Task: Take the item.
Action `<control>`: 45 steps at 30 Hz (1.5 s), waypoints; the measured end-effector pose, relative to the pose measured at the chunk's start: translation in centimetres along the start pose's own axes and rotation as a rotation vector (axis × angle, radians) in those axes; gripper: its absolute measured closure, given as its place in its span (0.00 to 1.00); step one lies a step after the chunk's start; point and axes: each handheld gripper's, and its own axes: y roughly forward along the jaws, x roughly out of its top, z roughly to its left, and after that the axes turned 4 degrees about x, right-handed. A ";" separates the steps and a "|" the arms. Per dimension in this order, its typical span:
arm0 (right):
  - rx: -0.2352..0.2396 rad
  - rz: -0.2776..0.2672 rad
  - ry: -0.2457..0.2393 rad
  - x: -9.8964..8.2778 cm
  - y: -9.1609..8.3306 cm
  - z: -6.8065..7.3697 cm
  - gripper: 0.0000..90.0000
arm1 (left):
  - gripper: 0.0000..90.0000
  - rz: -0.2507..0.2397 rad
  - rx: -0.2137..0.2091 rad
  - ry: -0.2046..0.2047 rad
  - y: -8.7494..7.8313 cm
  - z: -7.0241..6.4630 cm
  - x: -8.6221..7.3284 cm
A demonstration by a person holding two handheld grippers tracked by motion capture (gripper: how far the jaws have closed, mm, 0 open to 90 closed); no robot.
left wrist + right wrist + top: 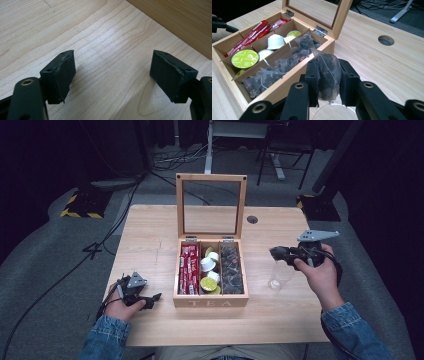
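On the right side of the counter (280, 320), the right tongs (329, 82) pinch a dark pyramid tea bag (327, 75), its mesh pressed flat between the two black pads. From above, these tongs (278, 253) hang above a clear glass (278, 276) that stands on the counter just right of the tea box (211, 301); in the right gripper view the glass rim (334, 110) lies directly below the held bag. At the centre of the counter, the wooden tea box stands open, its glass-paned lid (211, 205) upright at the back. Left compartment: red sachets (189, 269). Middle compartment: white and green capsules (209, 270). Right compartment: further dark tea bags (231, 269), heaped together. At the near left corner of the counter, the left tongs (151, 299) sit low over the wood, held by the left hand (122, 309) and pointing towards the box. In the left gripper view these tongs (112, 75) are spread wide, with bare counter between the pads and a wall of the box at upper right. A round cable hole (252, 219) marks the counter behind the box, to the right of the lid.
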 end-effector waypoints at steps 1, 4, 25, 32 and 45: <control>-0.002 0.000 0.005 -0.2 -0.1 -0.1 0.80 | 0.23 0.000 0.000 0.000 0.0 0.0 0.0; -0.011 0.004 0.014 -0.6 -0.5 -0.3 0.80 | 0.23 -0.001 0.001 -0.001 0.0 0.0 0.0; -0.042 0.152 0.063 -3.0 -0.1 -1.4 0.81 | 0.23 0.001 0.000 -0.001 0.0 0.0 0.0; -0.035 0.195 0.064 -3.3 0.3 -1.3 0.81 | 0.23 0.001 0.000 0.000 0.0 0.0 0.0; -0.028 0.238 0.072 -4.1 1.0 -1.3 0.74 | 0.22 0.001 -0.002 -0.003 0.1 0.0 0.1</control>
